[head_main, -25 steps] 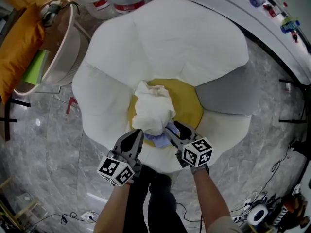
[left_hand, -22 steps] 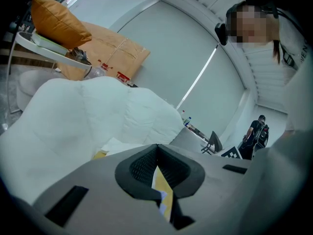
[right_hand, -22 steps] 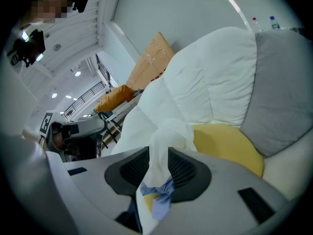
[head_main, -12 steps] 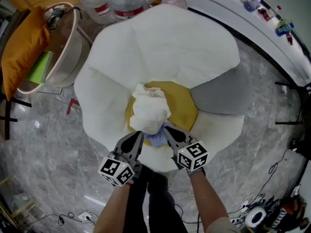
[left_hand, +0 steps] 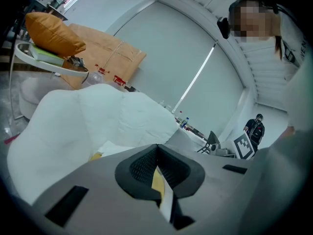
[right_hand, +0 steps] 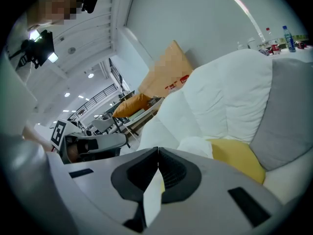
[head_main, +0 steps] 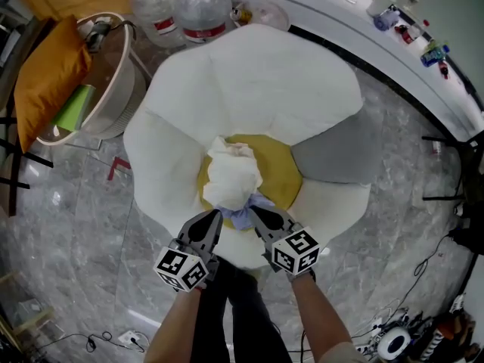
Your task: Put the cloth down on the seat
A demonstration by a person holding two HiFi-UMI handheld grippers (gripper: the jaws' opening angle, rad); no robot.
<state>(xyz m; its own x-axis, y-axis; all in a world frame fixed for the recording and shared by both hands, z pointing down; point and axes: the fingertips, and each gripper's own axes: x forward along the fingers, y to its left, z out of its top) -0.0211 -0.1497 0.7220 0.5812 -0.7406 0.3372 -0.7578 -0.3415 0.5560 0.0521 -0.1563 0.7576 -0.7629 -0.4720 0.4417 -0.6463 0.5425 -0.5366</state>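
A second ago the right claw (head_main: 255, 212) was gaping around the lavender fold (head_main: 243, 216). Its jaws have just been closing and are now meeting, with nothing showing between them in the right gripper view. Both claws are sitting slightly further back toward the near edge of the seat (head_main: 249, 82). The left claw (head_main: 214, 216) is likewise pressing its jaws together, holding nothing. The white cloth (head_main: 231, 176) is lying crumpled on the seat's yellow centre (head_main: 286, 174), its lavender fold just beside both claw tips.

Open hall, marble floor (head_main: 76, 225), flower-shaped seat (head_main: 257, 82)
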